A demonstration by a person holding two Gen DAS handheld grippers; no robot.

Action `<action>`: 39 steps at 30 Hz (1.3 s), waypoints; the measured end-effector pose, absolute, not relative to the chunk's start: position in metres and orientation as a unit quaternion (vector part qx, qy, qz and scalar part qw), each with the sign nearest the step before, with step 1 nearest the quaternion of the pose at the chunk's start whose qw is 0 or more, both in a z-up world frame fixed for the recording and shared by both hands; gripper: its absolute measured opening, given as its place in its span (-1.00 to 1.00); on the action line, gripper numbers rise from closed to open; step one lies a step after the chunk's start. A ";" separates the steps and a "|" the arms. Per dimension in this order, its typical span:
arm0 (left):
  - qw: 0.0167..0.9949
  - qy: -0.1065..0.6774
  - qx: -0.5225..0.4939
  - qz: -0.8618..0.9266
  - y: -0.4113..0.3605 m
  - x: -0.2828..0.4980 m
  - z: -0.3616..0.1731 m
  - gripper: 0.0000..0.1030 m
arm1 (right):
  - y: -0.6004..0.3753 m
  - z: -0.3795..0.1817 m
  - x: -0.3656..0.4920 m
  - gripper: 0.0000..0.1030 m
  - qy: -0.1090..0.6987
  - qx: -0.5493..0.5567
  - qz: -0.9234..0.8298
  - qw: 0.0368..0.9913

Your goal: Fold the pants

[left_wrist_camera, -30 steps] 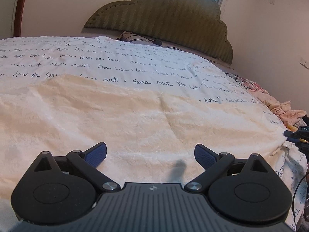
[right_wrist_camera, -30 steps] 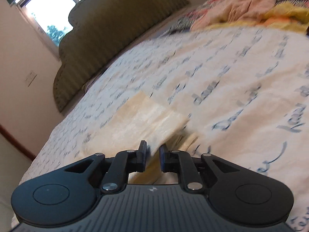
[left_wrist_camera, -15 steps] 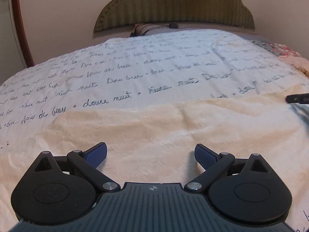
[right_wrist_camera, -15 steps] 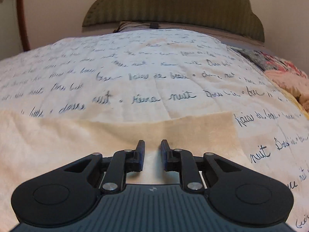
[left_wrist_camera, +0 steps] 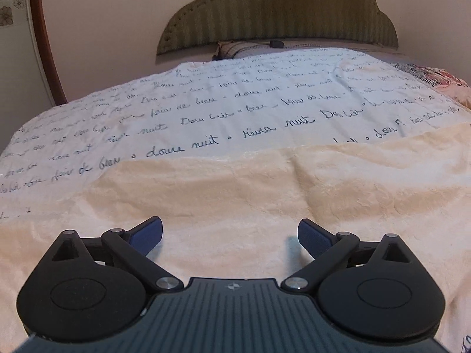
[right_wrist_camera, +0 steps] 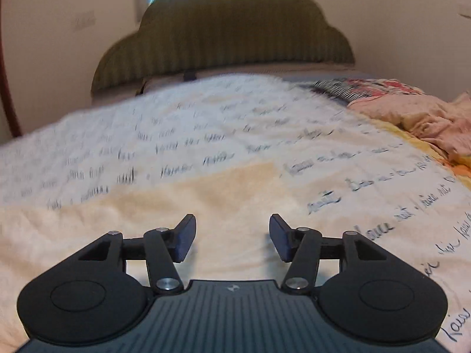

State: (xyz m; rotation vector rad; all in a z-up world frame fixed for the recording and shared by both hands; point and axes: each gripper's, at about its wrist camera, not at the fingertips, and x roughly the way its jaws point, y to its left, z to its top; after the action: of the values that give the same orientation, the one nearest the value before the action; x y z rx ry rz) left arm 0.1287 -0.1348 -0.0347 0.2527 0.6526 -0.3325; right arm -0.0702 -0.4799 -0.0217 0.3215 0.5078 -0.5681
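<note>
The cream pants (left_wrist_camera: 250, 194) lie flat across the near part of the bed, on a white cover with blue handwriting (left_wrist_camera: 223, 111). My left gripper (left_wrist_camera: 230, 235) is wide open and empty, low over the cream cloth. In the right wrist view the pants (right_wrist_camera: 206, 206) fill the near left, with their end edge just ahead and to the right of the fingers. My right gripper (right_wrist_camera: 232, 236) is open and empty just above that cloth. This view is motion-blurred.
An olive padded headboard (left_wrist_camera: 279, 14) stands at the far end against a beige wall. A pile of pink and yellow clothes (right_wrist_camera: 421, 117) lies on the right side of the bed. A dark wooden frame (left_wrist_camera: 44, 38) stands at the far left.
My right gripper has opened from nearly shut, letting go of the pants' end, and swung round to face the headboard. My left gripper stayed open and turned left a little.
</note>
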 end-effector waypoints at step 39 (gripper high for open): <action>0.912 0.324 0.045 -0.249 -0.142 0.099 -0.038 0.95 | -0.523 -0.083 -0.109 -0.75 0.103 0.483 -0.221 0.841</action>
State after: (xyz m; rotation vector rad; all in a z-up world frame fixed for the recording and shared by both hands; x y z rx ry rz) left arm 0.0994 -0.1422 -0.0381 0.0918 0.6670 -0.5126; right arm -0.1086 -0.5228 -0.0831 1.0195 0.2167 -0.4660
